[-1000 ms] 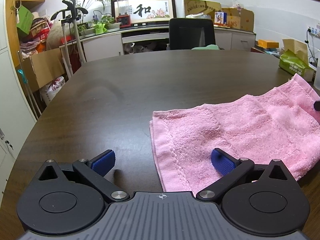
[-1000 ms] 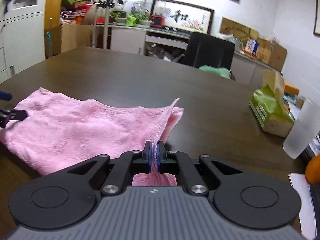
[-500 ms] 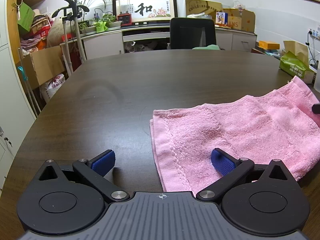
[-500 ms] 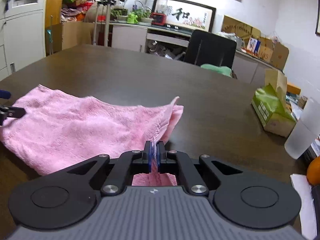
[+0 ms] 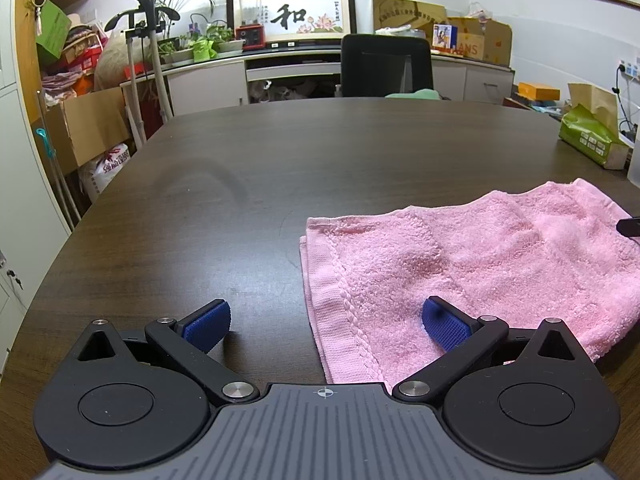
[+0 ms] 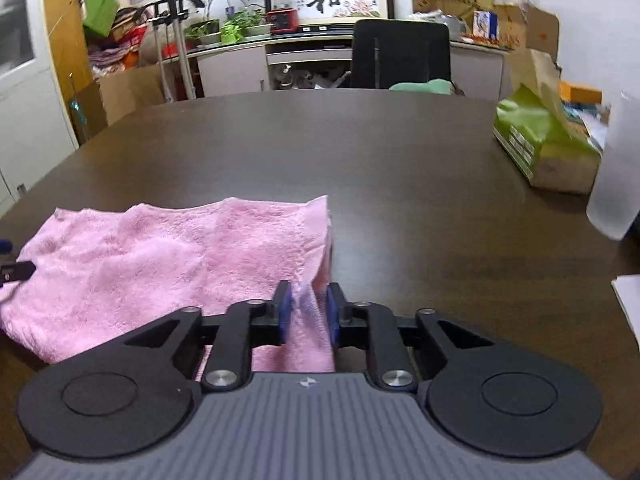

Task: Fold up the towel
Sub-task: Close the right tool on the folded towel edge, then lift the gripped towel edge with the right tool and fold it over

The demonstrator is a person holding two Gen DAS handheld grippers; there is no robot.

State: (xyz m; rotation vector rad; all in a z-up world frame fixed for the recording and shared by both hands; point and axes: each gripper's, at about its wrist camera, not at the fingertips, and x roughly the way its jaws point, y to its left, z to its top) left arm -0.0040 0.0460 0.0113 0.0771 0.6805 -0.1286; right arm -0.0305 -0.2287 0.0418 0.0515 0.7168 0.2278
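Note:
A pink towel [image 5: 480,264] lies folded on the dark wooden table [image 5: 280,160], its left hem doubled. My left gripper [image 5: 326,320] stands wide open over the towel's near left corner, one finger above the cloth and the other above bare wood. In the right wrist view the towel [image 6: 160,256] spreads to the left. My right gripper [image 6: 308,308] is at the towel's right edge and its jaws are opening. A ridge of cloth stands loose between the blue pads [image 6: 285,312]. The right gripper's tip [image 5: 630,226] shows at the edge of the left wrist view.
A green tissue box [image 6: 540,140] and a translucent cup [image 6: 616,184] stand on the table's right side, with white paper [image 6: 628,304] near the right edge. A black office chair [image 5: 386,66] sits at the far side, with cabinets and cardboard boxes behind it.
My right gripper's pads, shut on the towel's edge before, have parted. The right view has rolled and shifted, and the towel's right corner sits lower. The left gripper has not moved.

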